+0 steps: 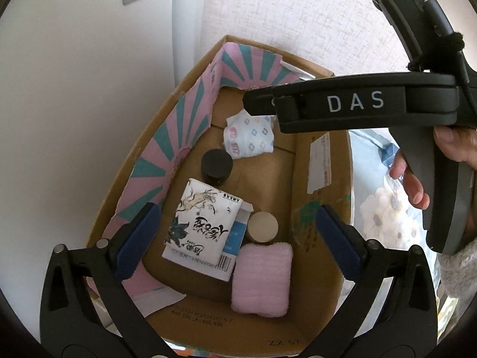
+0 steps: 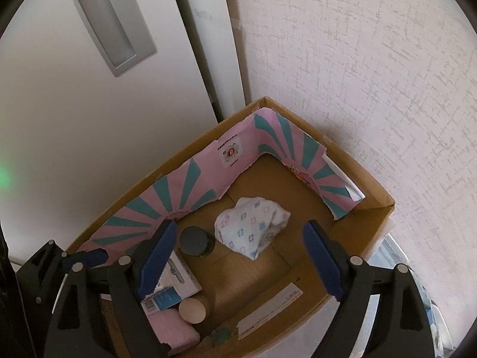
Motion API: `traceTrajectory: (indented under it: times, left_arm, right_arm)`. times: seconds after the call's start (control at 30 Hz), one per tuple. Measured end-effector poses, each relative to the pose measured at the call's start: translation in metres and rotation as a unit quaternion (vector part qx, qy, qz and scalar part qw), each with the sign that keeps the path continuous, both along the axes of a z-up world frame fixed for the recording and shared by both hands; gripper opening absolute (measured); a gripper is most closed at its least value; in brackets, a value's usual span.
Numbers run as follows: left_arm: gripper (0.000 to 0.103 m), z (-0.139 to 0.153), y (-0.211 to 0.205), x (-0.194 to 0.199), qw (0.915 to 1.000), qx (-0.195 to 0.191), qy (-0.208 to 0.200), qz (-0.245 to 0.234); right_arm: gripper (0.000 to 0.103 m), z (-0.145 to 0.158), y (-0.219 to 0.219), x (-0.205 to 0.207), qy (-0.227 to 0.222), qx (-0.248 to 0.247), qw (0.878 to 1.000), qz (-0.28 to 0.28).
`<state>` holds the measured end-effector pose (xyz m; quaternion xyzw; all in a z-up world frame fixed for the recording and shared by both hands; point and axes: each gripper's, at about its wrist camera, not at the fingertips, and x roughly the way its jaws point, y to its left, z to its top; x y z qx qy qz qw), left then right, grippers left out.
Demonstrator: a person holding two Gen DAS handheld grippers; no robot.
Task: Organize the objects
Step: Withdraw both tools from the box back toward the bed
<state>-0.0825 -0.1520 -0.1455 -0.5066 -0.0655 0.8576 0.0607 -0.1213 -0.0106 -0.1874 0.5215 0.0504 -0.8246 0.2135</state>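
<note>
A cardboard box (image 1: 322, 313) lined with pink and teal paper holds a white patterned pouch (image 1: 249, 135), a black jar (image 1: 217, 166), a white tissue pack (image 1: 202, 226), a beige-lidded jar (image 1: 263, 226) and a pink towel (image 1: 262, 280). My left gripper (image 1: 235, 238) is open and empty above the box. My right gripper (image 2: 238, 259) is open and empty above the pouch (image 2: 252, 226) and black jar (image 2: 195, 241); its body (image 1: 351, 104) crosses the left wrist view. The box (image 2: 372, 205), beige jar (image 2: 193, 310), towel (image 2: 176, 331) and tissue pack (image 2: 179, 283) also show there.
The box stands in a corner between a white door (image 2: 74, 149) with a recessed handle (image 2: 110, 26) and a textured wall (image 2: 372, 74). A floral bedsheet (image 1: 384, 208) lies to the right of the box. The left gripper's finger (image 2: 86, 258) shows at the left.
</note>
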Motion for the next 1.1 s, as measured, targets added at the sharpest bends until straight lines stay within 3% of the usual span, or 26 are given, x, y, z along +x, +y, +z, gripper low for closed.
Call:
traceTrajectory:
  times: [0.5, 1.1]
  left_arm:
    - [0.103, 0.018, 0.001, 0.006, 0.9995, -0.011, 0.016, -0.024]
    - [0.103, 0.067, -0.001, 0.011, 0.9968, -0.015, 0.063, -0.046]
  right_arm:
    - [0.084, 0.031, 0.008, 0.013, 0.010, -0.013, 1.000, -0.012]
    - [0.084, 0.085, 0.026, 0.039, 0.051, -0.020, 0.998, -0.034]
